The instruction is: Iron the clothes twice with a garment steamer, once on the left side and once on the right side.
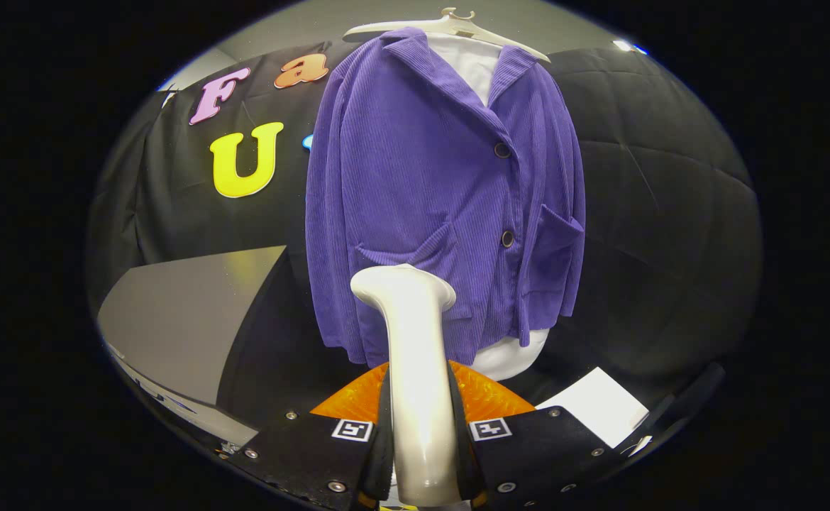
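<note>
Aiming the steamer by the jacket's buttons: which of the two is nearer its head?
The lower button, beside the pocket, sits nearer the steamer head; the upper button is higher.

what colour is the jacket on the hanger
Purple, ribbed like corduroy: the jacket shows best in the gripper view.

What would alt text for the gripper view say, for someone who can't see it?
The gripper is shut on a white garment steamer, its head raised toward the lower front of a purple corduroy jacket. The jacket hangs on a pale hanger over a white garment, before a black cloth wall.
</note>
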The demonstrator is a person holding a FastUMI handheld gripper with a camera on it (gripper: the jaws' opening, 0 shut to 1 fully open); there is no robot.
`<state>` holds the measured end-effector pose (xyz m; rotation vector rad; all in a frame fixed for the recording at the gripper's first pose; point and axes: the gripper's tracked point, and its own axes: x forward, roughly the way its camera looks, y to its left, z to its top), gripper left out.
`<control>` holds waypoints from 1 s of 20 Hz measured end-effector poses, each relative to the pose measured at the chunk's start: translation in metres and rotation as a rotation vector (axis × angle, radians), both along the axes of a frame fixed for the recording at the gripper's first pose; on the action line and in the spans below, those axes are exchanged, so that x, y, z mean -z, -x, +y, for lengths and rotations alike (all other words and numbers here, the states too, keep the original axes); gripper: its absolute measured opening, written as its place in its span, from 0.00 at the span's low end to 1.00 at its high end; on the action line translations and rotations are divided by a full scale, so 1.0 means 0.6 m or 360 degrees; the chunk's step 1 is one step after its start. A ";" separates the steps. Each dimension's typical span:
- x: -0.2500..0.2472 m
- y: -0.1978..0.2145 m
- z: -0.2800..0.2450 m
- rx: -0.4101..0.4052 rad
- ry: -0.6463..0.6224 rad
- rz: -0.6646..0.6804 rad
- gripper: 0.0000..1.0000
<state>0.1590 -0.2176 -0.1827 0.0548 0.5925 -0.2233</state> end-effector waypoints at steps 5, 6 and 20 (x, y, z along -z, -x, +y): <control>0.016 0.038 -0.001 -0.0076 -0.0025 0.0045 0.35; 0.014 0.047 -0.003 -0.0087 -0.0032 0.0039 0.35; -0.094 0.138 -0.082 -0.0131 -0.0019 -0.0175 0.35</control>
